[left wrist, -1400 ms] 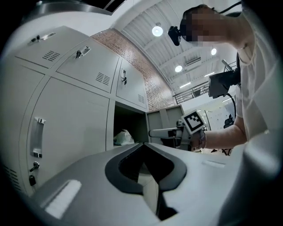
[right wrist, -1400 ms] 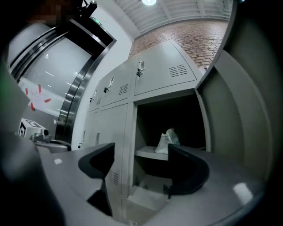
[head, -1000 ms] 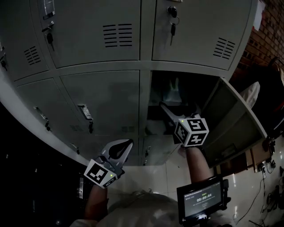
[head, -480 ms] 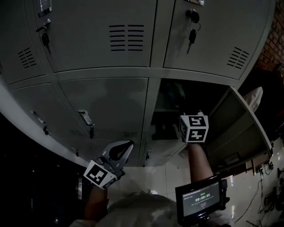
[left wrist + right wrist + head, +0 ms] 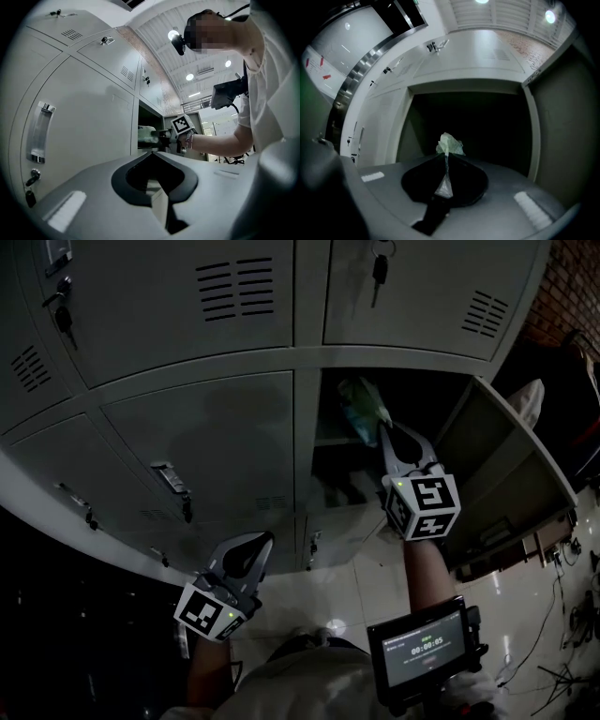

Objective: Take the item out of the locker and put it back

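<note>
Right gripper (image 5: 446, 153) jaws have snapped together since a second ago, and now they're clamped on the thin edge of a pale green plastic bag (image 5: 450, 143). The bag sticks out past the tips, right at the mouth of the open locker compartment (image 5: 431, 404). Left gripper (image 5: 265, 540) hangs low by the closed doors (image 5: 206, 446), jaws together on nothing, well apart from the bag.
</note>
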A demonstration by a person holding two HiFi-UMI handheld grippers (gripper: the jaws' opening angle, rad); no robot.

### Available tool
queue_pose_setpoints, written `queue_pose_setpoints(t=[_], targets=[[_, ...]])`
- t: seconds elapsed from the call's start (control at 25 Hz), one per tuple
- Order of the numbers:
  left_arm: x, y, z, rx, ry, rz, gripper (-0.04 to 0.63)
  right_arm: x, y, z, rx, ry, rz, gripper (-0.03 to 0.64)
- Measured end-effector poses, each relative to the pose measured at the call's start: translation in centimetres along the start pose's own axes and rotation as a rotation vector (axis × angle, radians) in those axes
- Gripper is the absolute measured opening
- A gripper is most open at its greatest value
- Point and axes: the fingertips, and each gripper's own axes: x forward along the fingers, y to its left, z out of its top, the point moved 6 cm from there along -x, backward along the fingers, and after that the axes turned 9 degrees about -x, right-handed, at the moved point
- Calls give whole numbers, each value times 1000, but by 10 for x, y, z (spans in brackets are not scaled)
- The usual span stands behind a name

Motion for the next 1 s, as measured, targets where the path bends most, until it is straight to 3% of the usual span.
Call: queue_pose_setpoints(t=[0.2, 0.44, 0.8, 1.0], targets=[[-16, -21, 0, 21, 18, -7, 6, -63, 27, 10, 13, -95, -41, 9], [-33, -74, 2, 57, -12, -34, 6, -141, 48, 15, 36, -144, 15, 9], [-68, -167, -2, 82, -35, 27, 6, -269, 61, 11, 37, -118, 99, 9], [-89, -206, -15, 55, -33, 107, 5, -333, 65, -1, 66, -101, 139, 9]])
